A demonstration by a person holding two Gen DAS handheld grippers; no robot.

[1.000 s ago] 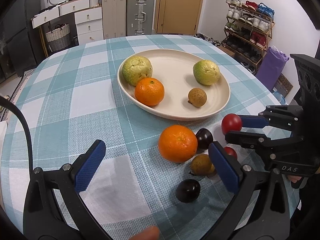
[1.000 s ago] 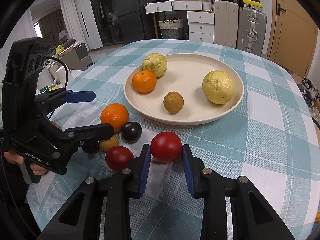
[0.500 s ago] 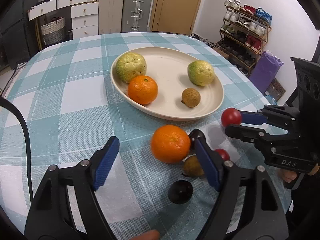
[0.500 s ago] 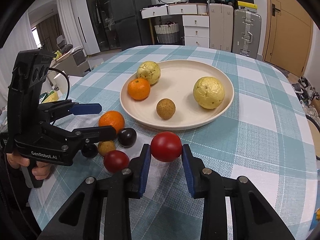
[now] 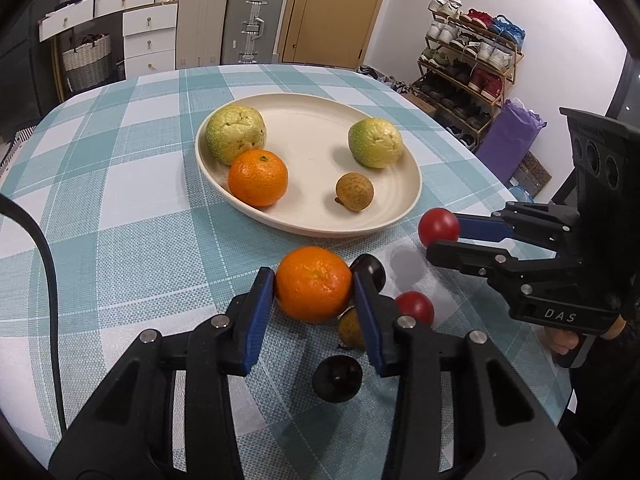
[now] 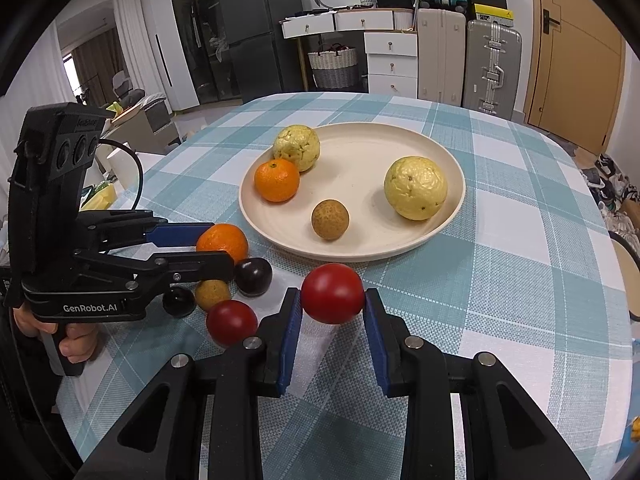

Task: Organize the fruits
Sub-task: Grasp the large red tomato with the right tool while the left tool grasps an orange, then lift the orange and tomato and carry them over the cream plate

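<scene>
A cream plate (image 5: 320, 120) (image 6: 360, 148) on the checked tablecloth holds two yellow-green fruits, a small orange (image 5: 258, 178) and a brown round fruit (image 5: 354, 191). My left gripper (image 5: 314, 286) (image 6: 218, 242) is shut on a larger orange (image 5: 313, 283) (image 6: 222, 241) that rests on the cloth in front of the plate. My right gripper (image 6: 332, 312) (image 5: 444, 234) is shut on a red tomato (image 6: 332, 298) (image 5: 438, 225) and holds it above the cloth near the plate's near rim.
Beside the held orange lie a second red tomato (image 6: 231, 322) (image 5: 415, 307), two dark plums (image 6: 253, 276) (image 5: 337, 378) and a brown-yellow fruit (image 6: 212, 294). A black cable (image 5: 44, 264) hangs at the left. The table's edge curves round at the right.
My left gripper has moved forward and closed from wide open onto the larger orange. My right gripper has lifted the tomato a little and still holds it.
</scene>
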